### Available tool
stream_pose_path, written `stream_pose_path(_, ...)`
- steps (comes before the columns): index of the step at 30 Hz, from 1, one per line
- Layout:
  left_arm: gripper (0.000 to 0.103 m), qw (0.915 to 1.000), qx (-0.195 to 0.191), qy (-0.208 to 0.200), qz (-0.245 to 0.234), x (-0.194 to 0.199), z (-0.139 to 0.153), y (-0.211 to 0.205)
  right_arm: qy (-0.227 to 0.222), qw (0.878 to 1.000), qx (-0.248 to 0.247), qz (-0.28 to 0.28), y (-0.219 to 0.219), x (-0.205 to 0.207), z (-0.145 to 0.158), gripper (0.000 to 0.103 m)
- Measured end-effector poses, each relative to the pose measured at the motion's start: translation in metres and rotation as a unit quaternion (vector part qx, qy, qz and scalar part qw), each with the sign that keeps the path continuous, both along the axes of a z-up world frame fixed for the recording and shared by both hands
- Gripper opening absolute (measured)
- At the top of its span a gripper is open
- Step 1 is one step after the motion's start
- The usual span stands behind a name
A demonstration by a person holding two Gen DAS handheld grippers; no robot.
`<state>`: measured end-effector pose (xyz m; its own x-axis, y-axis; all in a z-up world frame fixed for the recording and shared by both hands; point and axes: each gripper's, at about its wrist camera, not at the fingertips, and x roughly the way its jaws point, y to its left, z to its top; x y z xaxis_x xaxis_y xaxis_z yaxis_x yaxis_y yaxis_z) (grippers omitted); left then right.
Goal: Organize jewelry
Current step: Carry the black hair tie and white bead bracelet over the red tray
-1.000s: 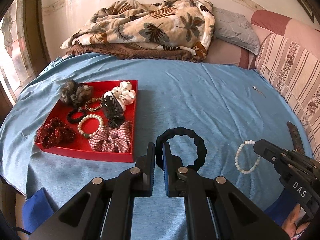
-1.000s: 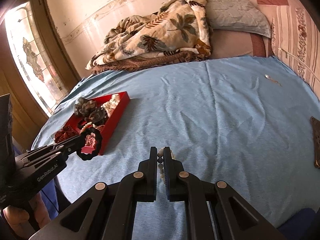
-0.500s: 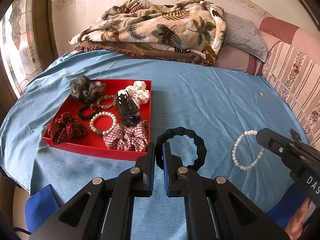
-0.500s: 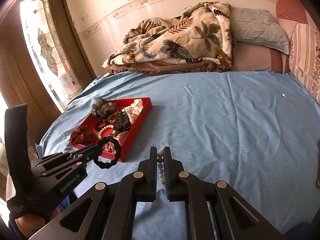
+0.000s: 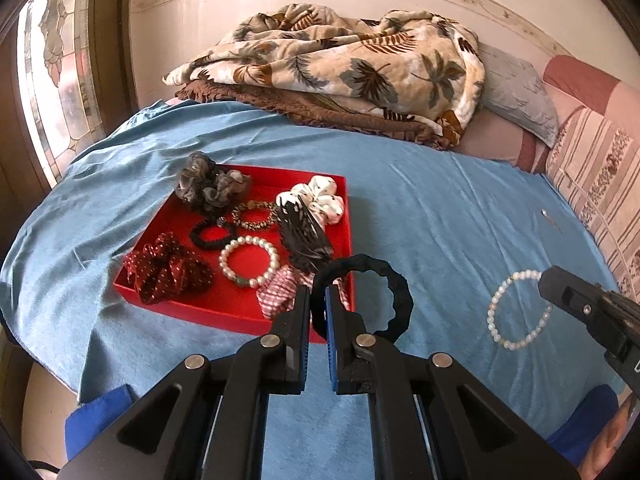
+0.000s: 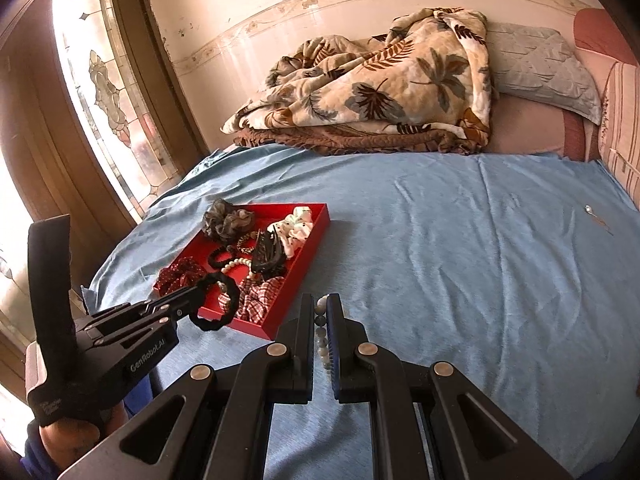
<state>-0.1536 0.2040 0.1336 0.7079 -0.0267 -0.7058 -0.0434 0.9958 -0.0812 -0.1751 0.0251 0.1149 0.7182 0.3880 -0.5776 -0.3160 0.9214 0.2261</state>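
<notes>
My left gripper (image 5: 317,296) is shut on a black ring-shaped hair tie (image 5: 394,284) and holds it above the near right corner of the red tray (image 5: 224,310). In the right wrist view the left gripper (image 6: 199,294) and the hair tie (image 6: 232,304) hang over the tray's near edge (image 6: 308,276). My right gripper (image 6: 320,312) is shut on a white pearl bracelet (image 6: 321,342). In the left wrist view the bracelet (image 5: 496,320) hangs from the right gripper (image 5: 546,280) above the blue sheet, right of the tray.
The tray holds several scrunchies, a black claw clip (image 5: 304,236), a pearl bracelet (image 5: 250,260) and bands. A folded leaf-print blanket (image 5: 340,68) and pillows (image 5: 516,92) lie at the back. A small pin (image 5: 550,218) lies on the sheet at the right. The bed edge is near left.
Both grippers have moved left and forward toward the tray, each still holding its item. The black hair tie now overlaps the tray's near right corner.
</notes>
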Motion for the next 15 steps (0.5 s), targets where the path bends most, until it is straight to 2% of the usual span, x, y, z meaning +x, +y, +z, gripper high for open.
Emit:
stream_pose_path(11, 0.007, 0.9982, -0.051, -0.007, 0.03, 0.029, 0.009, 0.061, -0.002, 1.0, -0.015, 0.015, 0.024, 0.012, 0.005, 0.007)
stream_pose_path(15, 0.007, 0.9975, -0.05, -0.014, 0.047, 0.042, 0.013, 0.083, 0.0, 1.0, -0.015, 0.023, 0.034, 0.021, 0.004, 0.007)
